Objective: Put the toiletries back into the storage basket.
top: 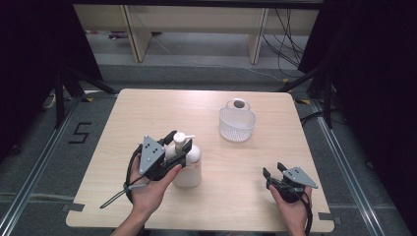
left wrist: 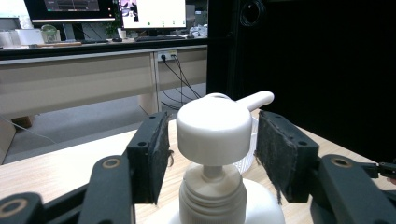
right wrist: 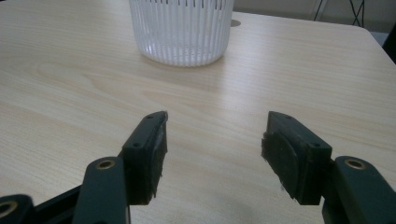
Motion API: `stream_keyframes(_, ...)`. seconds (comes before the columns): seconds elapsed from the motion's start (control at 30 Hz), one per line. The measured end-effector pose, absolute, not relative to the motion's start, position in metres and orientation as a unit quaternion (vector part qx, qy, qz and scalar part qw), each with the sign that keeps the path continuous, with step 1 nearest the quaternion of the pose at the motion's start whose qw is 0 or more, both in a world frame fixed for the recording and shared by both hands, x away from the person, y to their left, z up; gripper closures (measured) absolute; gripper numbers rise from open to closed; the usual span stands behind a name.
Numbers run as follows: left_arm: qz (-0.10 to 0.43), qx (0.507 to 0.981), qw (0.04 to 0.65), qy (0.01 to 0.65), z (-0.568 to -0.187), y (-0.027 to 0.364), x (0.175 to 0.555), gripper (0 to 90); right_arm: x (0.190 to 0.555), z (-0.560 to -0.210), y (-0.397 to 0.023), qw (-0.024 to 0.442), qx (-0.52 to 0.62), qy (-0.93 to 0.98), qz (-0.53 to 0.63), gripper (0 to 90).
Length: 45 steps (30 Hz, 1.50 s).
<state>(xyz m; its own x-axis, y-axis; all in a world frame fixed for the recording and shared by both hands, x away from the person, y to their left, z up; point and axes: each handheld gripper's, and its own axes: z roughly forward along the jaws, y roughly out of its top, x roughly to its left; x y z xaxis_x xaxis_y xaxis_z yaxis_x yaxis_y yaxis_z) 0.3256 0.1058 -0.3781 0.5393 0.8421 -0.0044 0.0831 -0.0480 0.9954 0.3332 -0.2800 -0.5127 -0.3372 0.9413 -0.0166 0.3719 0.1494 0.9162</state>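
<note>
A white pump bottle (top: pixel 189 167) stands upright on the wooden table (top: pixel 162 110), left of centre. My left gripper (top: pixel 179 142) reaches around its top from the left. In the left gripper view the round pump head (left wrist: pixel 212 133) sits between the two black pads (left wrist: pixel 156 158), with a narrow gap on each side, so the jaws stand open around it. My right gripper (top: pixel 273 169) rests low near the table's front right, open with nothing between its fingers (right wrist: pixel 217 123). It faces a white ribbed basket (right wrist: pixel 182 32).
The white plastic basket (top: pixel 237 123), which has a handle loop, stands at the back right of the table. Dark tripod legs (top: pixel 64 88) stand on the floor to the left and right. A desk with monitors (left wrist: pixel 149 14) lies beyond the table.
</note>
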Motion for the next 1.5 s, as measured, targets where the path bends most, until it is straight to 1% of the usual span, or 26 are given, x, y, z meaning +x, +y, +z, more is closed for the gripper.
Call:
stream_keyframes(0.17,0.322,0.647,0.59,0.359,-0.3779,0.1054,0.326,46.8,0.3332,-0.5125,-0.2798,0.32,0.479,0.687,0.444,40.0)
stream_keyframes(0.2,0.323,0.647,0.59,0.36,-0.3779,0.1054,0.326,47.2,0.332,-0.5125,-0.2781,0.308,0.489,0.685,0.445,40.1)
stream_keyframes(0.23,0.323,0.646,0.591,0.359,-0.3777,0.1055,0.3261,47.6,0.3328,-0.5123,-0.2799,0.317,0.48,0.689,0.441,40.0)
stream_keyframes(0.37,0.325,0.646,0.59,0.358,-0.377,0.105,0.3261,49.1,0.333,-0.5125,-0.2799,0.32,0.48,0.686,0.444,40.0)
stream_keyframes(0.43,0.324,0.647,0.59,0.358,-0.3771,0.1045,0.3264,49.7,0.3328,-0.5122,-0.2797,0.315,0.481,0.688,0.442,40.0)
stream_keyframes(0.47,0.325,0.647,0.589,0.358,-0.3771,0.1044,0.3265,50.4,0.3313,-0.5125,-0.2775,0.305,0.492,0.683,0.445,40.1)
stream_keyframes(0.53,0.325,0.648,0.588,0.359,-0.3773,0.1041,0.3266,51.2,0.3316,-0.5124,-0.278,0.307,0.49,0.685,0.444,40.0)
stream_keyframes(0.57,0.325,0.647,0.589,0.36,-0.3773,0.104,0.3266,51.6,0.3327,-0.5123,-0.28,0.318,0.48,0.689,0.442,40.0)
stream_keyframes(0.67,0.325,0.648,0.588,0.359,-0.3768,0.1035,0.3266,53.8,0.3328,-0.5123,-0.2797,0.317,0.481,0.688,0.442,40.0)
stream_keyframes(0.7,0.325,0.647,0.588,0.359,-0.3768,0.1033,0.3267,54.5,0.3311,-0.5124,-0.2772,0.301,0.495,0.683,0.445,40.0)
stream_keyframes(0.77,0.328,0.649,0.586,0.36,-0.3769,0.1036,0.3268,55.8,0.3322,-0.5131,-0.2773,0.309,0.49,0.681,0.448,40.0)
stream_keyframes(0.87,0.326,0.648,0.586,0.361,-0.3771,0.1043,0.3273,57.9,0.3316,-0.5124,-0.2776,0.304,0.492,0.684,0.444,40.0)
stream_keyframes(1.13,0.321,0.649,0.587,0.362,-0.3767,0.1052,0.3281,58.6,0.3315,-0.5124,-0.2777,0.304,0.492,0.684,0.444,40.0)
stream_keyframes(1.17,0.32,0.648,0.589,0.363,-0.3768,0.1052,0.3282,58.6,0.3331,-0.5127,-0.2797,0.32,0.48,0.686,0.443,40.0)
stream_keyframes(1.23,0.318,0.647,0.59,0.364,-0.3767,0.1053,0.3286,58.7,0.3334,-0.5127,-0.2801,0.322,0.478,0.686,0.443,40.0)
stream_keyframes(1.5,0.313,0.649,0.592,0.361,-0.3763,0.1048,0.3306,58.9,0.3332,-0.5126,-0.2801,0.318,0.482,0.685,0.444,40.0)
